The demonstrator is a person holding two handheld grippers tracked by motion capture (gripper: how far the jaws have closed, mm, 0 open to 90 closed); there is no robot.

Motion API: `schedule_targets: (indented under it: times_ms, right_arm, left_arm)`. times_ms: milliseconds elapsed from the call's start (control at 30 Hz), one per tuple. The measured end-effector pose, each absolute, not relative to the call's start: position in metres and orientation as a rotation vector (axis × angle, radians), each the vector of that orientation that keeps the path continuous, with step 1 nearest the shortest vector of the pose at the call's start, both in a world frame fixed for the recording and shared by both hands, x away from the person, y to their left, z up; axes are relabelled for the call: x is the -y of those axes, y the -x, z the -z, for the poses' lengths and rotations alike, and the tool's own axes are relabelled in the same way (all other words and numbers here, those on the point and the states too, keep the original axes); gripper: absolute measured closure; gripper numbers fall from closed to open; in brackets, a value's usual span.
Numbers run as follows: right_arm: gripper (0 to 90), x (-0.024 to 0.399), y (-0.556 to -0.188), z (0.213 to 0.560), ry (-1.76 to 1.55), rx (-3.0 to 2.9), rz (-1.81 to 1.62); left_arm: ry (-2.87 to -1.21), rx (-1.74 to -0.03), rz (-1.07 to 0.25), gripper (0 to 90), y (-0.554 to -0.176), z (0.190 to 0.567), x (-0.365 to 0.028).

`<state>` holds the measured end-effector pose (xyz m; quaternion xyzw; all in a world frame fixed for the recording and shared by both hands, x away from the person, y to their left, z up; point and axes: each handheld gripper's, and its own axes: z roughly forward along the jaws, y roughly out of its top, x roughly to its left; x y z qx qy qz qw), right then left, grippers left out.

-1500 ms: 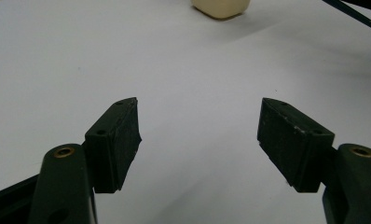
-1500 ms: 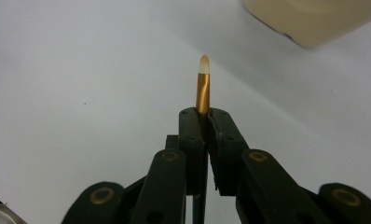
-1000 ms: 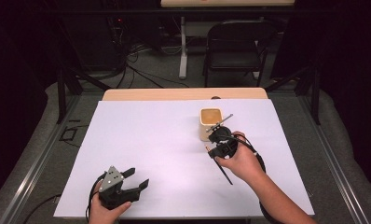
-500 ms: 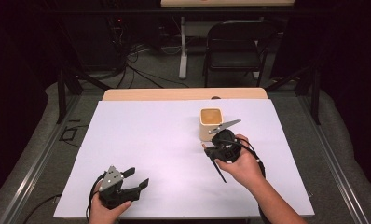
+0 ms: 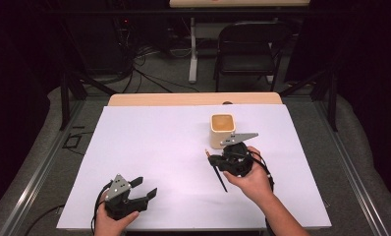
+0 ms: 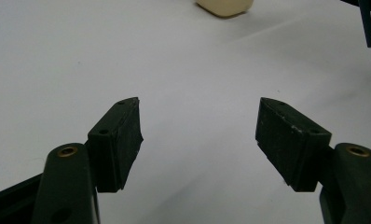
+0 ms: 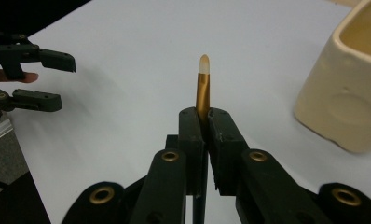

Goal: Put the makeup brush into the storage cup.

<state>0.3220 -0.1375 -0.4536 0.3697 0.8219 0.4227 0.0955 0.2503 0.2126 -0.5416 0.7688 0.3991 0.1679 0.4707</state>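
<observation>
While the right gripper (image 7: 203,126) clamps its jaws on a slim brush (image 7: 202,88), the brush's gold ferrule and pale tip stick out past the jaw tips, and its dark handle (image 5: 218,176) trails back below the hand. A cream square cup (image 5: 222,130) stands just beyond those jaws. The left gripper (image 6: 200,133), well apart, holds its jaws wide open over bare white table (image 5: 154,147).

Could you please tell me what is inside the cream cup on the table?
The cream cup looks empty in the high view: only its tan inner walls show. Its bottom cannot be seen.
</observation>
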Motion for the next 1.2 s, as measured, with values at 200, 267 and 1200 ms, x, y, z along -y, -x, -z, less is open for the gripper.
schedule_targets:
  times_ms: [200,267,1200]
  right_arm:
    - [84.0,0.138,-0.319,0.449,-1.031,-2.370,-1.375]
    - [84.0,0.137,-0.318,0.448,-1.018,-2.360,-1.394]
    - [84.1,0.141,-0.299,0.452,-0.922,-2.227,-1.632]
  left_arm:
    - [-1.879,-0.968,-0.404,33.1,-0.251,0.530,-0.208]
    - [-1.882,-0.961,-0.409,33.3,-0.251,0.528,-0.206]
    - [-1.871,-0.828,-0.351,35.7,-0.257,0.494,-0.153]
